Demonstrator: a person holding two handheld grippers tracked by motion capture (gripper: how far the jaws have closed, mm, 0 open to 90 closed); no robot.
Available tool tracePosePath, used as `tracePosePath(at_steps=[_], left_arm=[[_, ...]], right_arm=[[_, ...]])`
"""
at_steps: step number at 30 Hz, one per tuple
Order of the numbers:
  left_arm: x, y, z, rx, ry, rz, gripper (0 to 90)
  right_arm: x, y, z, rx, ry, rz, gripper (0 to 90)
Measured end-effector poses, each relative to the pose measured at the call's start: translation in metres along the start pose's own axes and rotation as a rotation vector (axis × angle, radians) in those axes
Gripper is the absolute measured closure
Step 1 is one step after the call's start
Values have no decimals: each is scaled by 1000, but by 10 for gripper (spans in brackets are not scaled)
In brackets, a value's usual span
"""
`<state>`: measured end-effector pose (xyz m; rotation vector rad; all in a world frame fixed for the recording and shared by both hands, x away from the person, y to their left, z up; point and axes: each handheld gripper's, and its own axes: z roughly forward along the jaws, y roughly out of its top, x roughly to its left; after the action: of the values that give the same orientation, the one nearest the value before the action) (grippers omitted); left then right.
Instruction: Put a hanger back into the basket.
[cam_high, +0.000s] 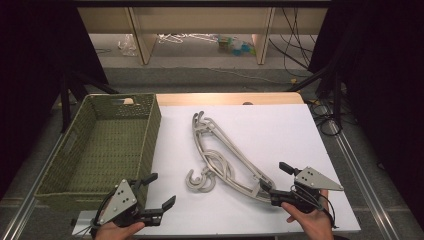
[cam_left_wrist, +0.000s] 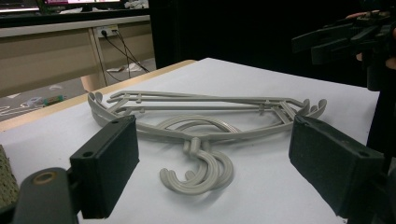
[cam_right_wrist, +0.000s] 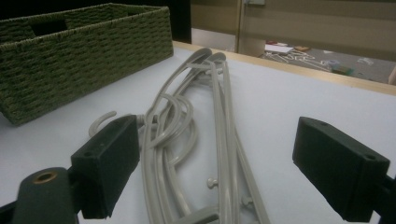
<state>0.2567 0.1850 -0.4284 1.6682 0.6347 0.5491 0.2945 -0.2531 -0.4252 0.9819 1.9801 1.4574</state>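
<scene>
High view first: two grey plastic hangers (cam_high: 227, 155) lie stacked flat on the white table (cam_high: 280, 130), running on a slant from the far middle toward my right hand, their hooks (cam_high: 201, 181) curled together on the near left side of the stack. A green woven basket (cam_high: 150, 125) stands to the left of them, apart from them, and its floor looks bare.

My left gripper (cam_high: 160, 192) hovers near the basket's near right corner with its jaws spread wide and nothing between them. My right gripper (cam_high: 278, 181) sits at the near end of the hangers, jaws equally wide; one jaw tip looks to be just at the hangers' end, though I cannot tell whether it touches.

From the left gripper view I look across at the hangers (cam_left_wrist: 205, 116) broadside, the hooks (cam_left_wrist: 201, 175) nearest to me and framed by my open jaws, while my other gripper (cam_left_wrist: 345, 39) hangs off at the upper right. From the right gripper view the hangers (cam_right_wrist: 205, 135) run lengthwise away from me, the near end low between the jaws, with the basket (cam_right_wrist: 84, 51) beyond on the left.

I judge this to be the approach, before any grasp. Next, I think, one claw must settle over a thin bar and close squarely on it. The two hangers nest, so I should watch that lifting one does not drag the other along by the hook.
</scene>
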Motion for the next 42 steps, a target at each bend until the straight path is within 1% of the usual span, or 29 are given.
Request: tracePosePath(at_steps=[2, 3, 6, 7, 8, 10, 11, 14, 15, 16, 17, 19, 21, 22, 24, 25, 27, 28, 29, 30, 32, 33, 34, 37, 38, 39, 40, 41, 42], left_arm=[[0, 0, 0, 0, 1, 1, 157], [1, 0, 0, -2, 0, 19, 157], [0, 0, 0, -5, 1, 11, 157], [2, 1, 0, -2, -2, 31, 157], [0, 0, 0, 1, 1, 15, 157], [0, 0, 0, 3, -1, 13, 157], [0, 1, 0, 4, -3, 24, 157], [0, 0, 1, 8, -6, 31, 157], [-1, 0, 1, 6, -4, 19, 157], [0, 0, 1, 4, -3, 26, 157], [0, 1, 1, 5, -4, 36, 157], [-1, 0, 1, 11, 0, 26, 156], [-2, 0, 2, 10, 0, 18, 156], [-2, 0, 2, 10, 0, 18, 157], [-3, 0, 2, 13, -1, 21, 157], [-3, 0, 3, 17, -1, 27, 157], [-3, 0, 3, 17, -4, 32, 157], [-3, 0, 3, 16, -4, 33, 157], [-3, 0, 3, 18, -5, 34, 157], [-3, -1, 4, 6, -15, 37, 157], [-2, 0, 3, 17, -8, 42, 157], [-3, -1, 3, 20, -6, 40, 157], [-3, -1, 3, 20, -6, 40, 157], [-3, -1, 3, 21, -10, 38, 157], [-4, -1, 4, 19, -10, 30, 157], [-4, -1, 4, 18, -11, 32, 157], [-4, -1, 4, 23, -11, 34, 157], [-4, -1, 4, 23, -11, 34, 157], [-3, -1, 4, 23, -10, 36, 157]], right_arm=[[0, 0, 0, 5, -2, 3, 158], [1, 0, 0, 11, 9, 5, 158], [1, -1, 2, 12, 10, -1, 158], [2, -1, 2, 29, 20, -7, 158], [2, -1, 2, 24, 18, -9, 158], [2, -1, 2, 32, 14, -13, 158], [4, -1, 2, 50, 16, -16, 159], [5, -1, 4, 66, 20, -29, 159], [6, 0, 5, 70, 21, -34, 160], [7, 0, 6, 71, 33, -26, 159], [7, 0, 7, 78, 32, -41, 156], [10, 2, 10, 82, 58, -48, 157], [12, 3, 13, 104, 75, -68, 157], [12, 3, 13, 104, 75, -68, 157], [14, 5, 20, 127, 86, -80, 157], [16, 6, 28, 158, 94, -109, 157], [17, 6, 31, 169, 99, -115, 157], [20, 7, 35, 199, 104, -131, 159], [22, 7, 39, 213, 113, -142, 162], [27, 9, 46, 228, 128, -173, 192], [31, 10, 52, 263, 149, -199, 217], [34, 10, 57, 278, 150, -222, 226], [34, 10, 57, 278, 150, -222, 226], [40, 8, 69, 346, 154, -273, 258], [44, 7, 76, 394, 155, -296, 299], [44, 7, 76, 394, 155, -296, 299], [48, 6, 83, 434, 160, -319, 326], [49, 6, 87, 455, 156, -330, 342], [49, 6, 87, 455, 156, -330, 342]])
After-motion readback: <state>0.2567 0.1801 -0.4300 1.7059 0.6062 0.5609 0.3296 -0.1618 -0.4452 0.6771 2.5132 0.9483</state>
